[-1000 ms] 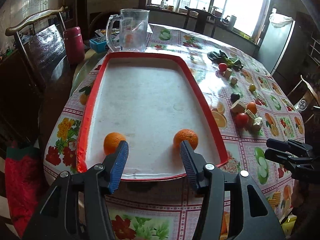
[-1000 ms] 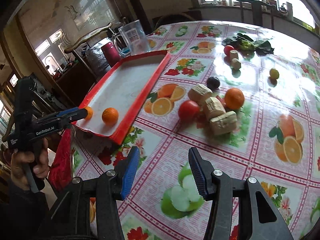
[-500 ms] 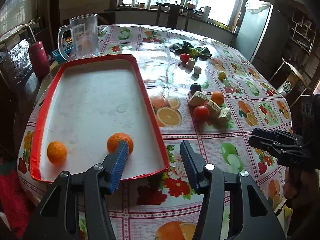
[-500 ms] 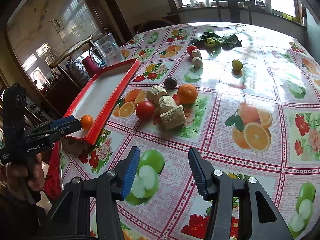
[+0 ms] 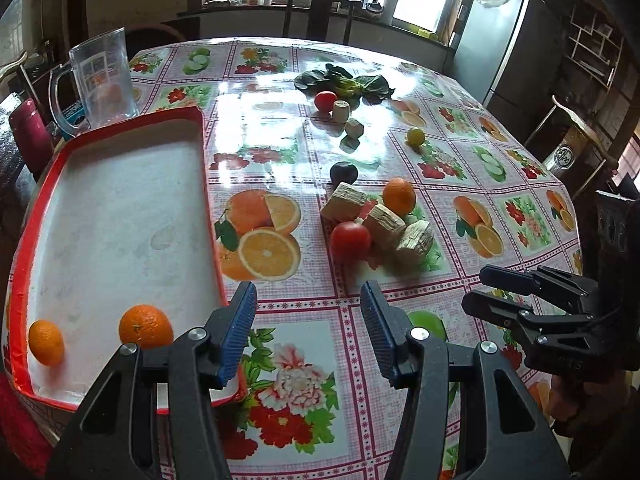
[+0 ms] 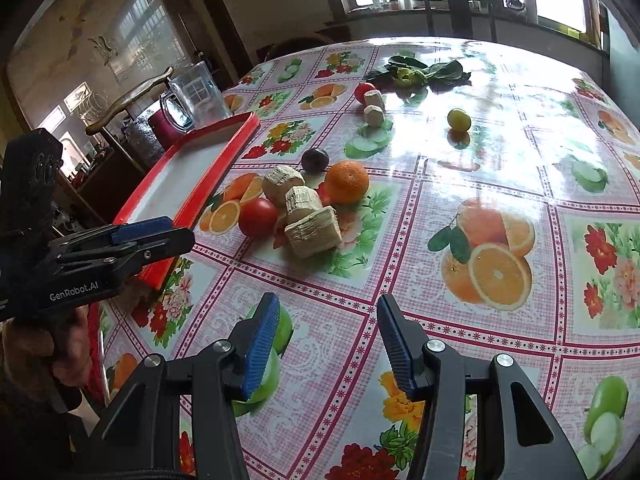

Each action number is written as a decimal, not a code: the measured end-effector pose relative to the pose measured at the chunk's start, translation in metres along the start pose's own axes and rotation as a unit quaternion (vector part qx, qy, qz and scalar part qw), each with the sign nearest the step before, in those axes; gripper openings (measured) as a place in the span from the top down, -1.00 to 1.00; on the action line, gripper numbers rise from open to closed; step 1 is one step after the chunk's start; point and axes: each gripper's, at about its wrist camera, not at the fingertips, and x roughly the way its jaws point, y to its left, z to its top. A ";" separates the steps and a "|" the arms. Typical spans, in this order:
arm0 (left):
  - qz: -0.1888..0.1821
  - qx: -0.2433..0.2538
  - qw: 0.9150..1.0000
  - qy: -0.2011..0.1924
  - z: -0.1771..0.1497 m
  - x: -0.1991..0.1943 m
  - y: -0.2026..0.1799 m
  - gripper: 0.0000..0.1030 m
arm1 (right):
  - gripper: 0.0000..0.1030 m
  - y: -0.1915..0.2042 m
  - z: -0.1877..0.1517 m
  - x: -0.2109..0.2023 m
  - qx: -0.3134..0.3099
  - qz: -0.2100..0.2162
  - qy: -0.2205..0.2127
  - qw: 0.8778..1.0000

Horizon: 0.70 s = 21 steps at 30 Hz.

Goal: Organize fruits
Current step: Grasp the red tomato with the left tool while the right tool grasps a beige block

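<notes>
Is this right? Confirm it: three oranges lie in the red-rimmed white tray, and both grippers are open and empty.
Not quite. The left wrist view shows only two oranges in the red-rimmed white tray, at its near end; the third orange sits on the tablecloth beside the beige blocks. The rest holds: the left gripper and right gripper are open and empty.

Black plastic left gripper (image 5: 309,334), right gripper (image 6: 327,340): ribbed blue pads, silver screws, white "GenRobot.AI" lettering.

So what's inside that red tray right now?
Two oranges sit at the near end of the red tray; the rest is bare. Its nearest corner hides behind the left tool.
</notes>
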 end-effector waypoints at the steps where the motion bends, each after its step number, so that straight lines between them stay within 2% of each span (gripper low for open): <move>1: -0.003 0.001 1.000 0.002 0.002 0.004 -0.002 -0.02 | -0.01 -0.001 0.000 0.000 0.001 -0.001 0.000 1.000; 12: -0.018 0.006 0.999 0.026 0.026 0.054 -0.017 -0.02 | -0.01 -0.006 0.011 0.011 0.001 0.003 0.005 1.000; 18: -0.050 0.003 0.998 0.026 0.023 0.056 -0.011 0.45 | -0.01 0.002 0.021 0.024 -0.011 0.004 0.006 1.000; 21: -0.035 0.014 0.999 0.015 0.022 0.047 -0.009 0.45 | -0.01 0.009 0.028 0.035 -0.028 -0.008 0.002 1.000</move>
